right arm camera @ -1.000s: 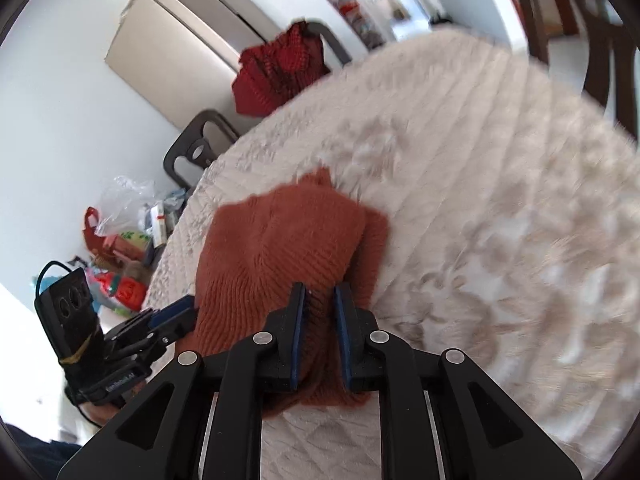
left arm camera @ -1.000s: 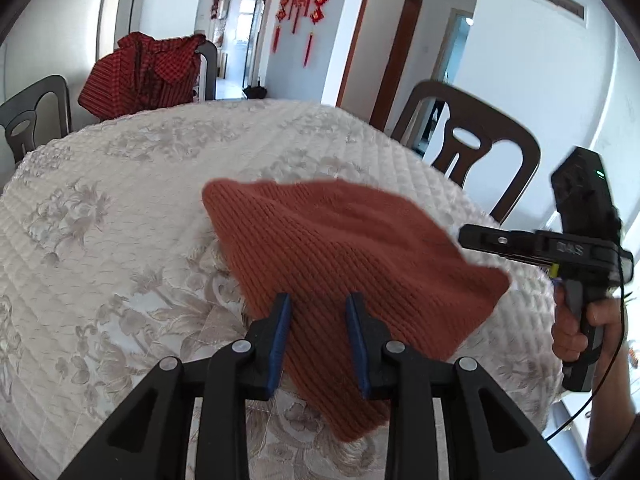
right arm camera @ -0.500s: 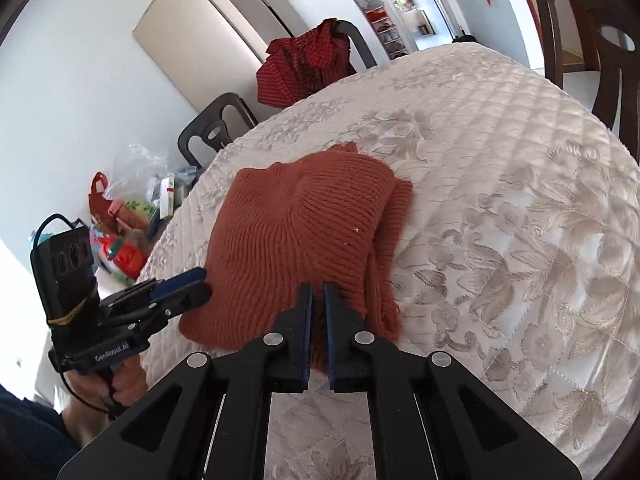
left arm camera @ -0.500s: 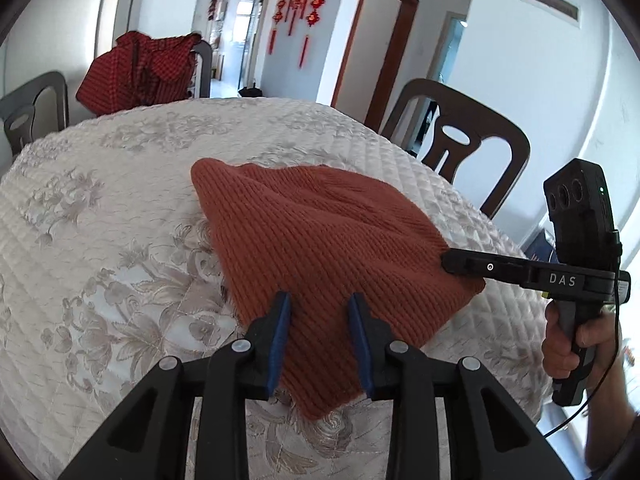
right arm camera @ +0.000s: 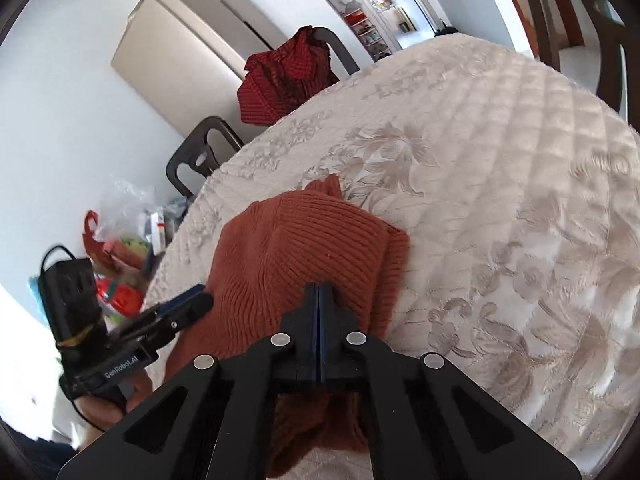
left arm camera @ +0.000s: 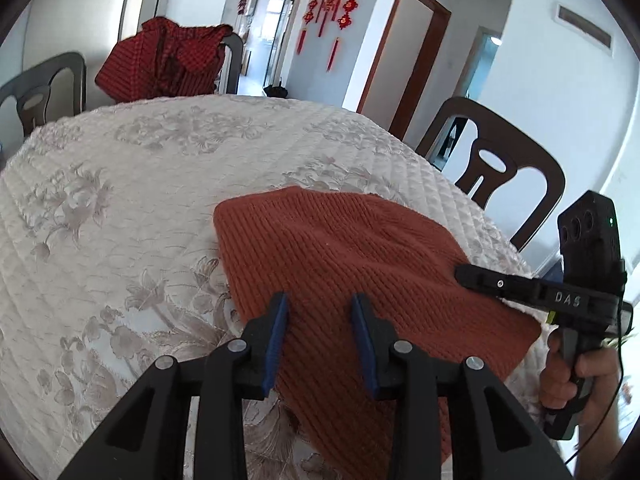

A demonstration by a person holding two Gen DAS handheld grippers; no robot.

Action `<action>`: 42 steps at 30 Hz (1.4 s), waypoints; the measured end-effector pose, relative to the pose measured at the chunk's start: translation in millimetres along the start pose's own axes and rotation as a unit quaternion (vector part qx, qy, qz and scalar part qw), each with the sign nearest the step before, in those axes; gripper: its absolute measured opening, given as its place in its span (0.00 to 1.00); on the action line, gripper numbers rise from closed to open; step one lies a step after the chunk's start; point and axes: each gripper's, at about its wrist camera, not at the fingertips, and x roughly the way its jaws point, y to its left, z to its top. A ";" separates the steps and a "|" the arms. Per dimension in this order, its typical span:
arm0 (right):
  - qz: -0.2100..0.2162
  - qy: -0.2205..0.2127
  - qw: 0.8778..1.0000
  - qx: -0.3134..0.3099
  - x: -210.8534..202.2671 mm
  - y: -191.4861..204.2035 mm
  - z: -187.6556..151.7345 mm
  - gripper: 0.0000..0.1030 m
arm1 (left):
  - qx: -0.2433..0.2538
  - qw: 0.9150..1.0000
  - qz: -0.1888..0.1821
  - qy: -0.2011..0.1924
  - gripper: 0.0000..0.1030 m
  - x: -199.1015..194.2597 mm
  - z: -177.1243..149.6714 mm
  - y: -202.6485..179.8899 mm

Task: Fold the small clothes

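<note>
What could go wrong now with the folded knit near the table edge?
1. The knit hangs over the table edge near the person; a tug could slide it off.
2. The right claw is shut on top of the knit; lifting may undo the fold.
3. The left claw stands open over it and could snag the ribbing.

My claws are black with blue pads. Under them lies a rust-orange ribbed knit on a cream quilted tablecloth with beige flowers. Upper left, a red-and-black checked garment drapes a dark chair; red ornaments hang on a white wall.
</note>
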 end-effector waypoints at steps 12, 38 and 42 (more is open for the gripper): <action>-0.033 0.000 0.999 0.030 26.0 -20.2 28.5 0.00 | -0.014 0.999 0.022 0.023 0.37 30.7 19.2 19.9; -0.055 0.026 0.991 -0.121 -26.9 33.6 -44.4 0.01 | 0.044 0.999 -0.004 0.032 0.39 -34.5 -42.9 -19.2; -0.052 0.025 0.992 -0.116 -28.5 34.2 -44.7 0.01 | 0.042 0.999 0.000 0.032 0.39 -37.6 -44.5 -20.5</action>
